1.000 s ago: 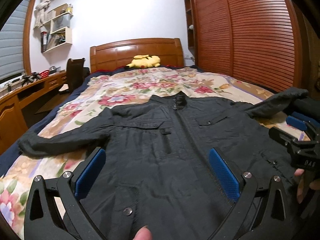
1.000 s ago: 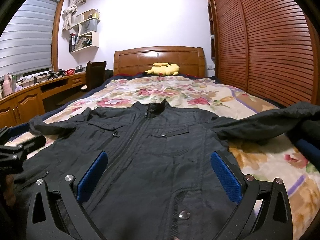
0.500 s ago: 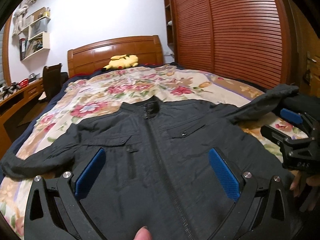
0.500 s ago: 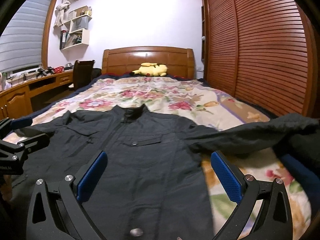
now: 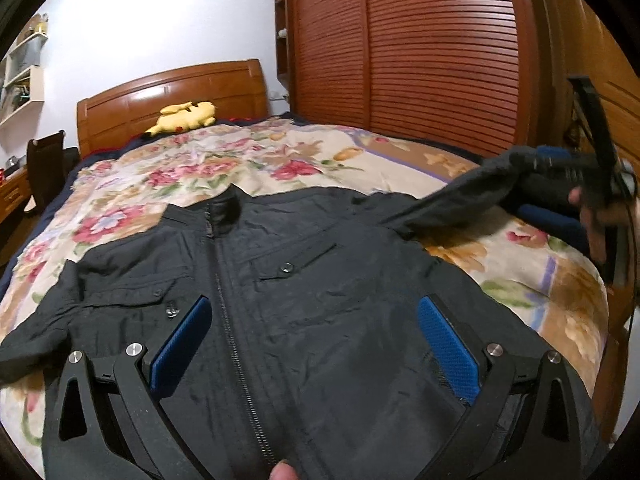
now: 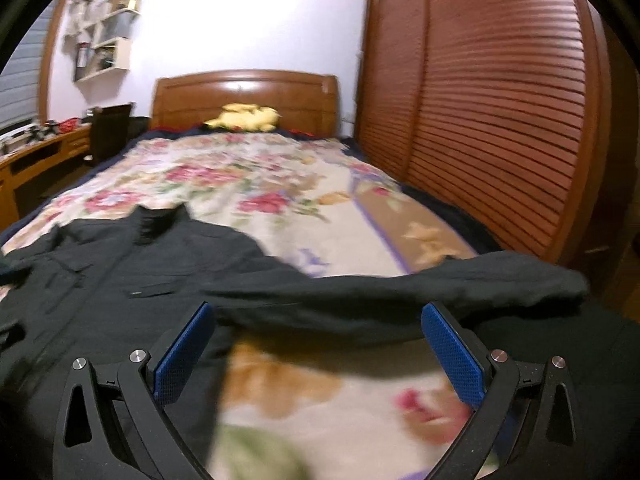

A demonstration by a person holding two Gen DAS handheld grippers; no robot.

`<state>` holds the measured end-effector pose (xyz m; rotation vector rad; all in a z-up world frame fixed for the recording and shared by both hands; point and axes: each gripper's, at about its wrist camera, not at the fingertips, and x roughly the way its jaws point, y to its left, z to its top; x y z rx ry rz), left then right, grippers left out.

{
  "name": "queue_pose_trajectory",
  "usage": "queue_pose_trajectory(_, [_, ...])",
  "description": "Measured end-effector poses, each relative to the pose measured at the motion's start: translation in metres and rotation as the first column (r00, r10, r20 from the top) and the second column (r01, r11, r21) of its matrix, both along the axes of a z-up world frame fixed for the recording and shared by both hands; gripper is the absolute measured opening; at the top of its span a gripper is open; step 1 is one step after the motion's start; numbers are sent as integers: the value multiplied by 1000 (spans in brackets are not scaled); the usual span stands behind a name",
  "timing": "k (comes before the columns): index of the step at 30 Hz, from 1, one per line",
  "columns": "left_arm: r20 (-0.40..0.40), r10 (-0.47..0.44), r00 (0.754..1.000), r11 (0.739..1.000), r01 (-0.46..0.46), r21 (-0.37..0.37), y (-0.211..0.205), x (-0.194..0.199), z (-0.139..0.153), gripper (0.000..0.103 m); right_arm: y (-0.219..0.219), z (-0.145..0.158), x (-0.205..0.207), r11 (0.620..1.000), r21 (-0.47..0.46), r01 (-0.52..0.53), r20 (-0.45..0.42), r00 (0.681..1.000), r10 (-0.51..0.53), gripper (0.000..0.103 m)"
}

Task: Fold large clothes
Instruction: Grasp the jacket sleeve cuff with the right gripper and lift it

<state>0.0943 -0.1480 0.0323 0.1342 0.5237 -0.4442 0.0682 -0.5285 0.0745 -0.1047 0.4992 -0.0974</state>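
Left claw (image 5: 314,342): spread wide, nothing pinched, two blue textured pads (image 5: 182,346) on black arms, poised over the chest of the jacket (image 5: 320,312) with the zip line between them. A fingertip (image 5: 283,472) poking in at the bottom edge of that view.

Right claw (image 6: 318,350): likewise spread wide, gripping nothing, blue pads either side of the jacket's right-hand sleeve (image 6: 400,292), which crosses just ahead of the tips; contact with the cloth cannot be told through the blur. Seen from the left wrist, this claw (image 5: 560,188) off to the right beside the sleeve end (image 5: 460,204), with part of a hand (image 5: 592,220) behind it.

One jacket: dark, thin, creased fabric, front up, zipped, collar toward the headboard (image 5: 172,96), two flapped chest pockets with snaps, sleeves spread to each side. Lying flat across the near half of the bed (image 5: 248,160).

One bedspread (image 6: 256,184): cream, floral print in red and green. One glossy wooden headboard, curved top. One yellow plush toy (image 5: 184,116) against it. Slatted reddish wooden wardrobe doors (image 5: 432,48) along the right. White wall shelves (image 6: 106,36), a wooden desk (image 6: 40,156) and one dark chair (image 6: 110,130) on the left.
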Motion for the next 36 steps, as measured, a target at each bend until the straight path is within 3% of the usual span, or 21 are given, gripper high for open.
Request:
queue_pose_trajectory(6, [-25, -38, 999, 999, 38, -7, -5, 1, -5, 103, -38, 29, 12, 992, 31, 125, -62, 990, -123, 103])
queue_pose_trajectory(16, [-66, -52, 996, 999, 51, -7, -6, 4, -18, 102, -87, 40, 25, 927, 101, 360, -140, 928, -346, 101])
queue_pose_trajectory(22, [-77, -46, 996, 999, 46, 4, -4, 3, -22, 102, -91, 37, 22, 874, 215, 436, -188, 897, -401, 101])
queue_pose_trajectory(26, [-82, -43, 996, 999, 43, -2, 0, 2, -23, 102, -78, 30, 23, 859, 241, 452, -218, 887, -406, 100])
queue_pose_trajectory(29, [-87, -40, 995, 999, 39, -13, 6, 2, -23, 102, -58, 26, 23, 860, 261, 438, -230, 894, -386, 89])
queue_pose_trajectory(34, [-89, -23, 996, 999, 20, -28, 20, -1, -20, 102, -31, 22, 26, 867, 256, 428, -235, 897, -374, 40])
queue_pose_trajectory(36, [-87, -13, 996, 999, 10, -32, 28, -3, -19, 102, -25, 23, 24, 875, 256, 411, -230, 905, -358, 28])
